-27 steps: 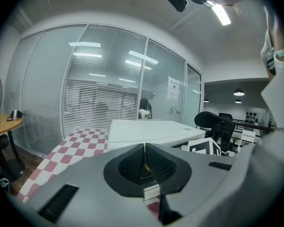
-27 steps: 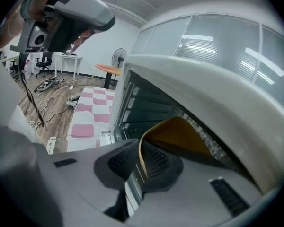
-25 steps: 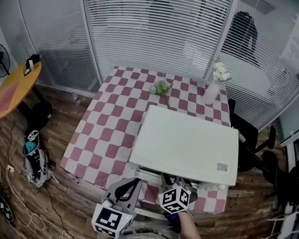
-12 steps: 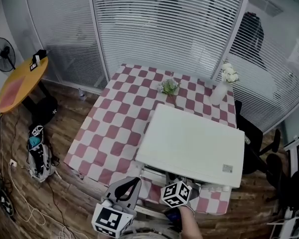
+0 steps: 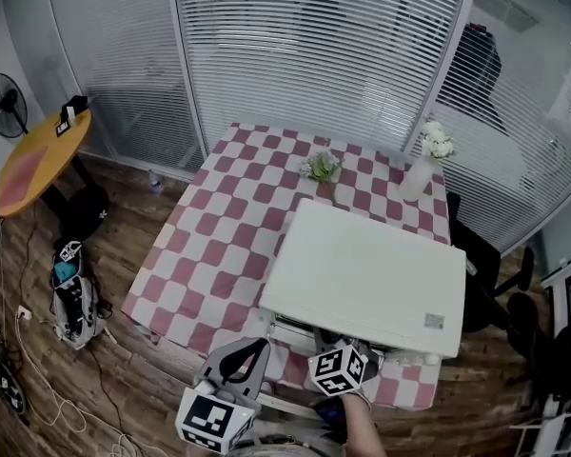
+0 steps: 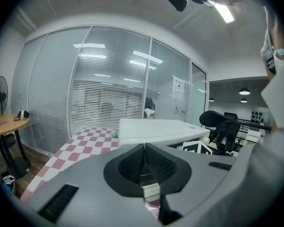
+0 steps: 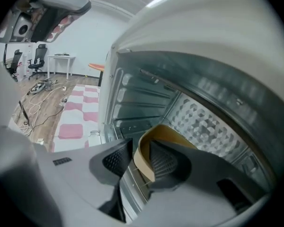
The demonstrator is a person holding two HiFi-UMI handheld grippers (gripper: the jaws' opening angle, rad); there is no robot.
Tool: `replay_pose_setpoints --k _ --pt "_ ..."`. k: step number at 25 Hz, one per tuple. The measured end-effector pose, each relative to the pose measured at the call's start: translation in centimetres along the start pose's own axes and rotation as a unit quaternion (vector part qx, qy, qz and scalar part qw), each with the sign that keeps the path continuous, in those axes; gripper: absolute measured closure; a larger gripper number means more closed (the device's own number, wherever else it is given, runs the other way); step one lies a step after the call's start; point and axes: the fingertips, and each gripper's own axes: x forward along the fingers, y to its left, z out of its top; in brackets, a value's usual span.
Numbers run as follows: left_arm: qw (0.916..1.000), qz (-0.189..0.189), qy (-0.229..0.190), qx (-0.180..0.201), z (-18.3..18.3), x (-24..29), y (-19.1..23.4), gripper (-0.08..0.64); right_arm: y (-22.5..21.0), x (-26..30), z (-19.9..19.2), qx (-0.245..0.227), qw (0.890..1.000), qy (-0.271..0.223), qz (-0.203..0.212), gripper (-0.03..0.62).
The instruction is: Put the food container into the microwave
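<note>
The right claw [image 7: 141, 161] grips the rim of the brown food container [image 7: 162, 132], already inside the open microwave [image 7: 208, 117] at mid frame, so I think only letting go is left, while the left claw [image 6: 144, 167] is clenched and empty.

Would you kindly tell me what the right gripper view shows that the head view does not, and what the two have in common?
Only the right gripper view looks into the open microwave, where the right claw is shut on the tan rim of the food container. Only the head view shows the left claw, the vase of white flowers, the yellow table and the fan. Both show the microwave's white shell, the checked tablecloth and the wooden floor.
</note>
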Motion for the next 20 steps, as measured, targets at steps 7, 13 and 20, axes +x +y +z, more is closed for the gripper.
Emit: replay_pose_setpoints --k 7,13,20 --pt "1.0000 -0.009 -0.003 0.000 -0.4 0.2 -0.3 0.543 -0.2 -1.0 0.5 0.030 0.999 -0.015 -0.001 0.490" --pt "0.9997 -0.022 0.002 0.002 -0.6 0.4 -1.0 0.543 0.1 -2.3 0.0 0.075 0.997 -0.026 0.006 0.527" --pt "0.9987 -0.051 0.006 -0.001 -1.0 0.7 -2.3 0.543 1.2 -4.4 -0.8 0.134 0.990 -0.044 0.028 0.597"
